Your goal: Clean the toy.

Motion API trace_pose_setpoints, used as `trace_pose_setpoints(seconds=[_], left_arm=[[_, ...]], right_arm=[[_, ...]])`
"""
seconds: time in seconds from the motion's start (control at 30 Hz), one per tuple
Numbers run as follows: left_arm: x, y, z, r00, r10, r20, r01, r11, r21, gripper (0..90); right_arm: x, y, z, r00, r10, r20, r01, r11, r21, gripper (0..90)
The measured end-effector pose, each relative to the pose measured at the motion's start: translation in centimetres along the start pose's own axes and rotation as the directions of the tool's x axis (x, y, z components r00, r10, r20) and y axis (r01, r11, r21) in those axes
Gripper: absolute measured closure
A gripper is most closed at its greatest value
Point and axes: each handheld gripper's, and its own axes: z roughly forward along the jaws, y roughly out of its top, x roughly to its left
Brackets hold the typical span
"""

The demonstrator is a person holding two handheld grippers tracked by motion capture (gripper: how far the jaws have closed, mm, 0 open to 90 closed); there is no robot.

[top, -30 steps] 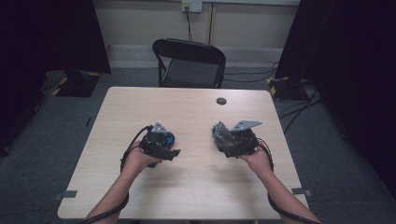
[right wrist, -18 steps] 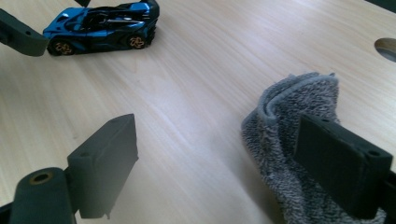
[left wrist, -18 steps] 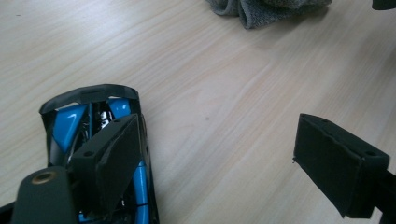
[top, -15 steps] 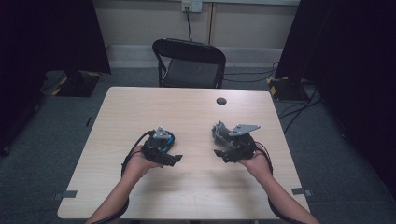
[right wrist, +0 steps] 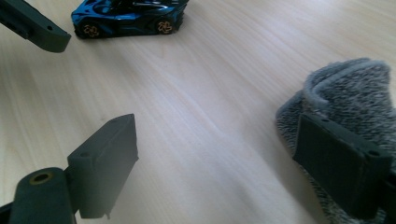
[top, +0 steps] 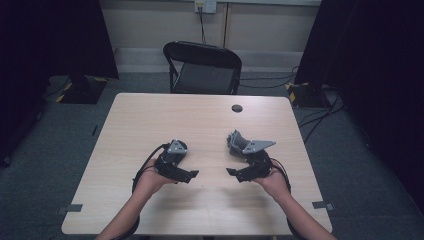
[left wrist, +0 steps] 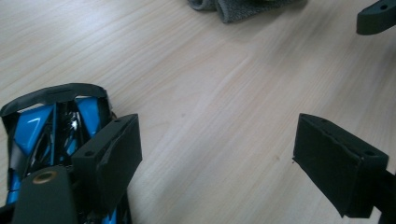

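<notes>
A blue toy car (left wrist: 44, 135) lies on the wooden table (top: 150, 115), right against the outer side of the left jaw of my left gripper (left wrist: 217, 140). That gripper (top: 184, 167) is open over bare wood. The right gripper view looks at the car (right wrist: 126, 16) side-on from farther off. A crumpled grey cloth (right wrist: 345, 93) lies beside and behind the right jaw of my right gripper (right wrist: 219, 140), which is open with nothing between its pads. From above, the cloth (top: 235, 140) sits just beyond the right gripper (top: 239, 167).
A small black round disc (top: 237, 108) sits near the table's far edge. A black folding chair (top: 202, 67) stands behind the table. The two grippers face each other across a strip of bare wood; the right gripper's jaw (left wrist: 376, 16) shows far off.
My right gripper has drawn back a little toward the near edge, away from the cloth. The left gripper has barely shifted.
</notes>
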Motion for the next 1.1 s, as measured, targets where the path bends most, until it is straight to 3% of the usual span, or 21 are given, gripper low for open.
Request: trace_pose_setpoints(seconds=[0.33, 0.6, 1.1], left_arm=[[-1.4, -0.8, 1.2, 0.9989, 0.019, 0.043, -0.020, 0.9995, 0.024, 15.0], [-1.9, -1.2, 1.6, 0.9985, 0.035, 0.042, -0.037, 0.9986, 0.037, 15.0], [-3.4, -1.7, 2.0, 0.9942, 0.060, 0.089, -0.064, 0.9971, 0.042, 15.1]], right_arm=[[0.8, -0.8, 0.3, 0.9996, -0.015, -0.025, 0.016, 0.9997, 0.017, 13.1], [1.2, -1.2, 0.3, 0.9990, -0.014, -0.041, 0.015, 0.9997, 0.017, 13.1], [2.0, -2.2, 0.5, 0.9974, -0.023, -0.068, 0.026, 0.9990, 0.035, 13.1]])
